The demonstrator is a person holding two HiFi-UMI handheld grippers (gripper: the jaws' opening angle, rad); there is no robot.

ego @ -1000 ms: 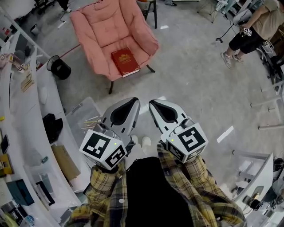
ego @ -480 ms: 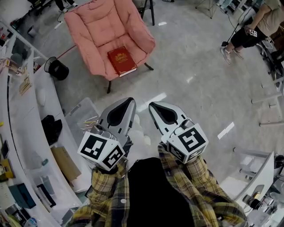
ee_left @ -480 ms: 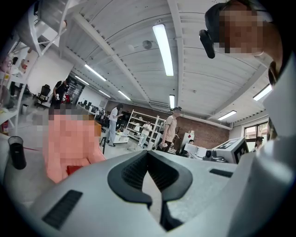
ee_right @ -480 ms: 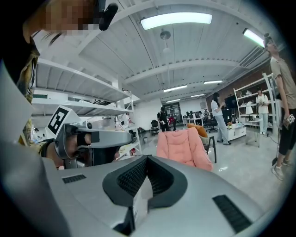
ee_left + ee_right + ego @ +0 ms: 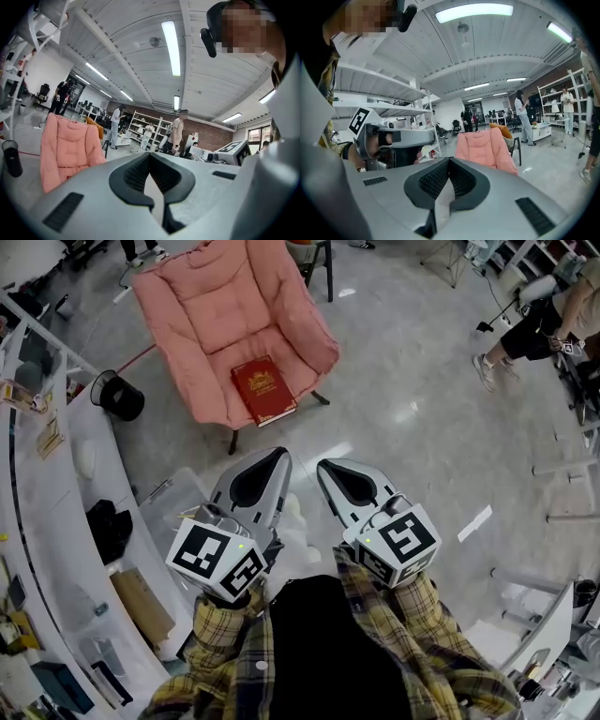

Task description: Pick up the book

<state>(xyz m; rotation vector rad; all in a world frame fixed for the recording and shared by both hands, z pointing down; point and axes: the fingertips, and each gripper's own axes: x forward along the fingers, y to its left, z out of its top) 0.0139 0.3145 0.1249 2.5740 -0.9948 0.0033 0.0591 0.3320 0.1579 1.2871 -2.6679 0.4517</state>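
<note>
- Two grippers, and neither holds anything: your left gripper and your right gripper each have their jaws pressed together, with nothing between the pads.
- You carry them side by side, close to your body, tips pointing ahead toward the chair. That reads as a posture for walking up, not for reaching.
- Closed jaws suit the approach, but you will likely have to spread one pair before it can take an edge of the book.
- The book lies flat, cover up, on the seat of the pink chair, near the seat's front edge and well beyond both tips.
- It is a dark red hardback with a gold emblem in the middle of the cover. Pale page edges show along the side nearest you, and the print is too small to read.
- The padded seat probably gives a little, which should let a jaw slip under that near edge.
- A black bin stands beside the chair, and a white bench runs along your left.
</note>
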